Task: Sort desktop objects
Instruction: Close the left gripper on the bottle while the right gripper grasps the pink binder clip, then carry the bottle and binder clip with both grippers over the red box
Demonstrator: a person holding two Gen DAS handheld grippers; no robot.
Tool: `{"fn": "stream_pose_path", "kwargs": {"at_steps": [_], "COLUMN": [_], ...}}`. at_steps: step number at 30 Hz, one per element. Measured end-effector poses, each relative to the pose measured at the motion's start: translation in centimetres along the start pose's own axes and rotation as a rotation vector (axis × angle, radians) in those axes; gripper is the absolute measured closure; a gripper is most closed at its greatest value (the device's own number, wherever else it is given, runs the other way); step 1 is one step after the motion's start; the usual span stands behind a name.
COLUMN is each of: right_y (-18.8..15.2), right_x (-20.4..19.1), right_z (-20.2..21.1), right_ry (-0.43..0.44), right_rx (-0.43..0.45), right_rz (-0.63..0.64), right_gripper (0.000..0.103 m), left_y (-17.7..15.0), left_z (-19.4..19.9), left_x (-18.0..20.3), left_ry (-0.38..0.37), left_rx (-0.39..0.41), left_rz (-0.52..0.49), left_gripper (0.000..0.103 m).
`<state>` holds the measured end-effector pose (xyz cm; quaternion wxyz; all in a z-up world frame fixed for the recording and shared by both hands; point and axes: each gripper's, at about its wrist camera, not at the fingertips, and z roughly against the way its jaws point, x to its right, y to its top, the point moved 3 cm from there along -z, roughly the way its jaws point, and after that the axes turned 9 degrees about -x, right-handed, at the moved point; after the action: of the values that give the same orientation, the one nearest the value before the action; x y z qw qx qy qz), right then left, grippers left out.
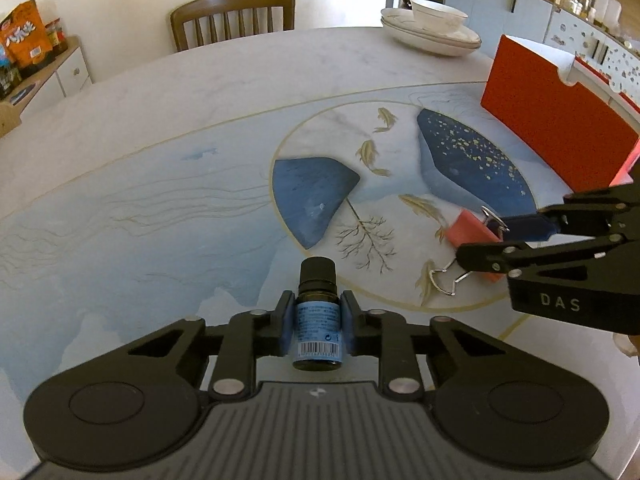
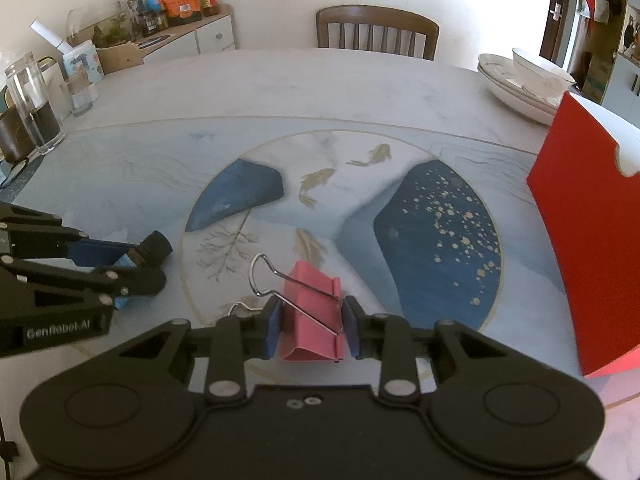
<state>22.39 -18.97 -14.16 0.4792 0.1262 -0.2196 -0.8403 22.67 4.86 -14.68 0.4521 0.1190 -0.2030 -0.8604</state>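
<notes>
A small dark bottle (image 1: 317, 312) with a black cap and a blue label sits between the blue pads of my left gripper (image 1: 317, 322), which is shut on it. The right wrist view shows that bottle (image 2: 150, 250) in the left gripper (image 2: 132, 268) at the left. My right gripper (image 2: 311, 326) is shut on a pink binder clip (image 2: 314, 312) with wire handles. In the left wrist view the clip (image 1: 470, 236) lies on the table with the right gripper (image 1: 508, 240) around it.
A red open box (image 2: 588, 248) stands at the right on the painted table (image 2: 280, 100). Stacked white dishes (image 2: 520, 84) sit at the far right, a wooden chair (image 2: 376, 30) behind. A glass jar (image 2: 34, 108) and cups stand at the left edge.
</notes>
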Motion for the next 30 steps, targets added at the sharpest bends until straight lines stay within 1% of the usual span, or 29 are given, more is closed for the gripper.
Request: {"fn": "stream_pose_path", "kwargs": {"at_steps": [5,10,21,26,30], "right_y": [-0.4,-0.8,-0.8,-0.7,-0.5], "right_x": [1.6,3.3,7.3,9.6,11.2], "right_z": [0.8,2.3,6.8,8.7,10.5], "right_ry": [0.0,0.003,0.031,0.038,0.053], "right_rx": [-0.01,-0.009,0.022,0.04,0.067], "right_rz": [-0.019,-0.026,-0.047,-0.073,-0.087], "right_gripper": [0.072,0.072,0.072,0.072,0.072], "left_y": [0.0,0.4,3.6,5.1,6.2], "left_z": [0.1,0.7,3.5,4.3,4.9], "left_x": [0.8,2.3,7.7,10.0,11.5], "left_ry": [-0.021,-0.042,-0.099,-0.109,-0.139], "left_rx": [-0.002,0.002,0.061,0.063,0.069], "left_rz": [0.007,0.003,-0.032,-0.04,-0.037], "left_gripper": [0.08,0.08,0.08,0.08,0.08]}}
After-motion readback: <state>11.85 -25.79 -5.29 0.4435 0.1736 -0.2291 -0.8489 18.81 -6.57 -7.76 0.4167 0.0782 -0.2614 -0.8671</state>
